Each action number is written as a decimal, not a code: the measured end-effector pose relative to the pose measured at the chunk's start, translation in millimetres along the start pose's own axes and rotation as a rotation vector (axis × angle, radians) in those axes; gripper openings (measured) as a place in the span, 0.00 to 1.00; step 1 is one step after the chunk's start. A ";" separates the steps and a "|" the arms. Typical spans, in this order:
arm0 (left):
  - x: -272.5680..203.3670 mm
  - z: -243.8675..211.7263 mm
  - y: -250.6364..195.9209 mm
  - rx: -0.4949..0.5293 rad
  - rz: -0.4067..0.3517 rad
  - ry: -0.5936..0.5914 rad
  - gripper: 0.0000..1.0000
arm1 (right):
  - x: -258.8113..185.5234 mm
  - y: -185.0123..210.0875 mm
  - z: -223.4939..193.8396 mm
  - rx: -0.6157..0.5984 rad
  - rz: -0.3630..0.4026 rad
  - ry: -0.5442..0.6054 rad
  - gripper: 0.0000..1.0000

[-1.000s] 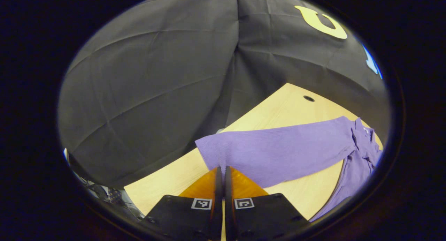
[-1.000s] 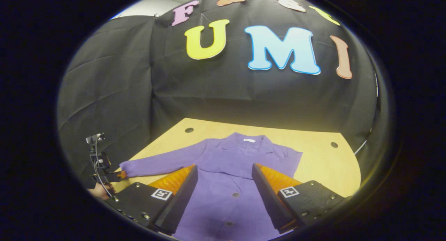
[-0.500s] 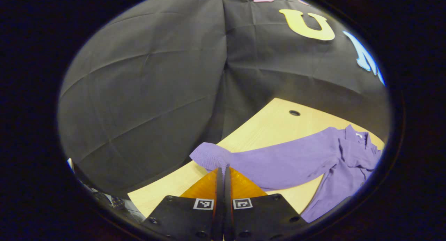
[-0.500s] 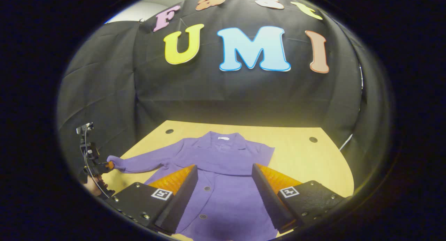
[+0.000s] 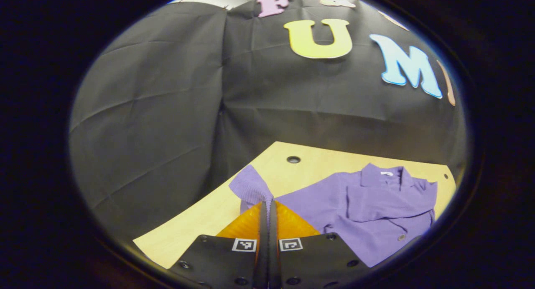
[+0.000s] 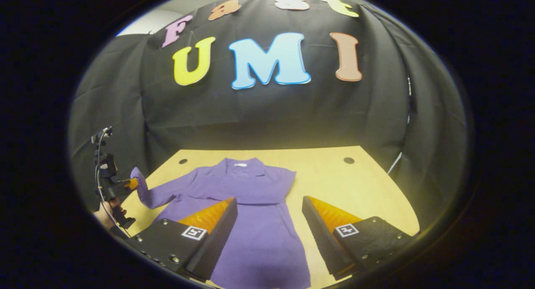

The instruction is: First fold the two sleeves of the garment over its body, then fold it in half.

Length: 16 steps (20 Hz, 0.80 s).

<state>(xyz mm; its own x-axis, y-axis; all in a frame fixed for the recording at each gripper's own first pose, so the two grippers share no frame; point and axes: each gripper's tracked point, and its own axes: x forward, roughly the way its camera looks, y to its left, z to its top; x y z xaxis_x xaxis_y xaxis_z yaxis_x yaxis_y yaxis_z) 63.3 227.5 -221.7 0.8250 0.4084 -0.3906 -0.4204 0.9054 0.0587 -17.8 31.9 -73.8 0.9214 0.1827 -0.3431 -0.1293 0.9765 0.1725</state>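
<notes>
A purple button-front garment (image 6: 259, 234) lies flat on the wooden table (image 6: 355, 184), collar toward the far wall. One sleeve (image 6: 255, 195) lies folded across its chest. My left gripper (image 5: 266, 202) is shut on the cuff (image 5: 250, 185) of the other sleeve and holds it raised off the table, left of the garment's body (image 5: 376, 209). In the right gripper view that left gripper (image 6: 121, 187), held by a hand (image 6: 104, 216), lifts the cuff (image 6: 137, 181) at the table's left edge. My right gripper (image 6: 269, 199) hovers open above the garment's lower half, nothing between its fingers.
The table has small round holes near its far corners (image 6: 349, 160) (image 5: 293, 159). Black cloth walls close in the booth behind and on both sides. Bare tabletop lies right of the garment (image 6: 334, 176).
My left gripper has lifted the sleeve cuff off the table and carried it in toward the garment's body. The right gripper has drifted rightward, staying open.
</notes>
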 end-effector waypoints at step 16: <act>-7.2 20.9 -311.1 0.183 -0.432 -0.070 0.06 | -22.8 -92.8 -28.7 0.058 -0.114 0.053 0.96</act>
<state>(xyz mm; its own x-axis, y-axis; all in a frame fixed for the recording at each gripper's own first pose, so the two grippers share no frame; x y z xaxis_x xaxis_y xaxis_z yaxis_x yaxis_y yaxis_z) 196.0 -54.7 -217.9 0.9356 -0.0094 -0.3529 0.0357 0.9971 0.0680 -37.3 -59.7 -108.5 0.9078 0.0782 -0.4120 -0.0022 0.9833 0.1818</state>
